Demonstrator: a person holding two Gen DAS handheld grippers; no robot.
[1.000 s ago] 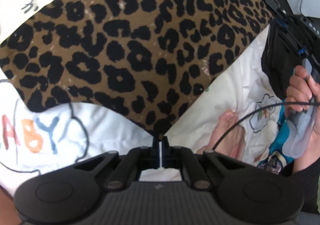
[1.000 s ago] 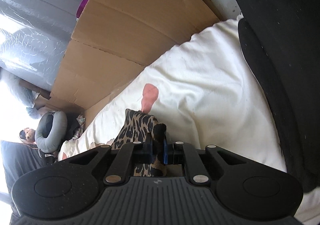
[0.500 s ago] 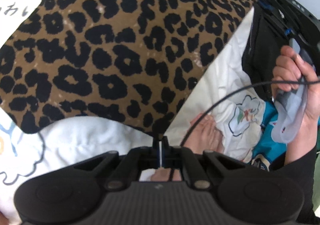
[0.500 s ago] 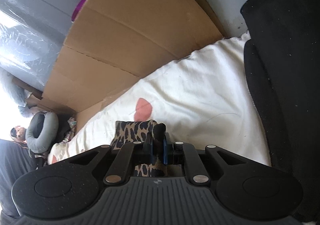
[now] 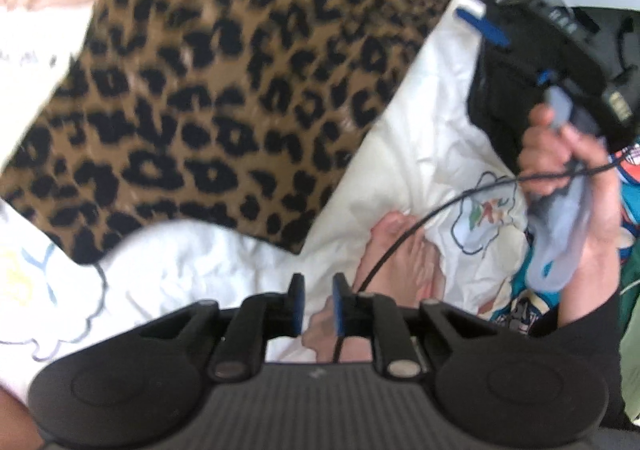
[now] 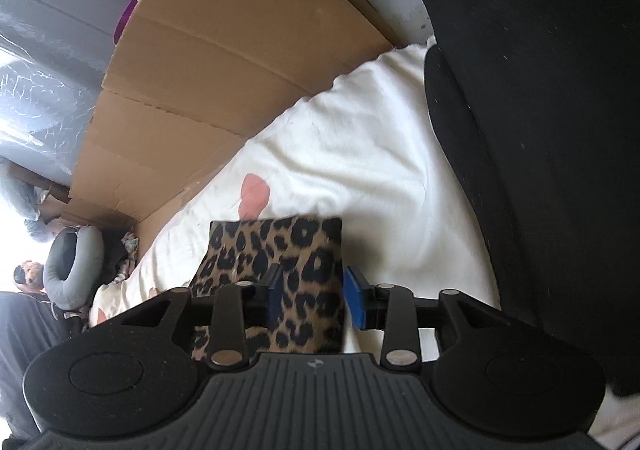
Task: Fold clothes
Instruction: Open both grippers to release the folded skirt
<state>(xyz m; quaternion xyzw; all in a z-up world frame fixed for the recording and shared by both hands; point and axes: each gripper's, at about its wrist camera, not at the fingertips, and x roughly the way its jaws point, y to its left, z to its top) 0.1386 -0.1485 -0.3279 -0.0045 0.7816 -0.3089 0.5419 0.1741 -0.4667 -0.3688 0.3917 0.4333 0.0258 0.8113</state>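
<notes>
Left wrist view: left gripper (image 5: 317, 304) slightly parted, holding nothing.
Garment: leopard cloth (image 5: 208, 101) flat on the white bedding (image 5: 420, 137), just ahead of the tips, long axis slanting lower left to upper right.
Right wrist view: right gripper (image 6: 307, 298) wide open, cloth corner (image 6: 280, 274) lying between its jaws, not pinched.
Nearer hand: right.

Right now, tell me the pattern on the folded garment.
Leopard print, black spots on tan garment; clearest in the left wrist view.
</notes>
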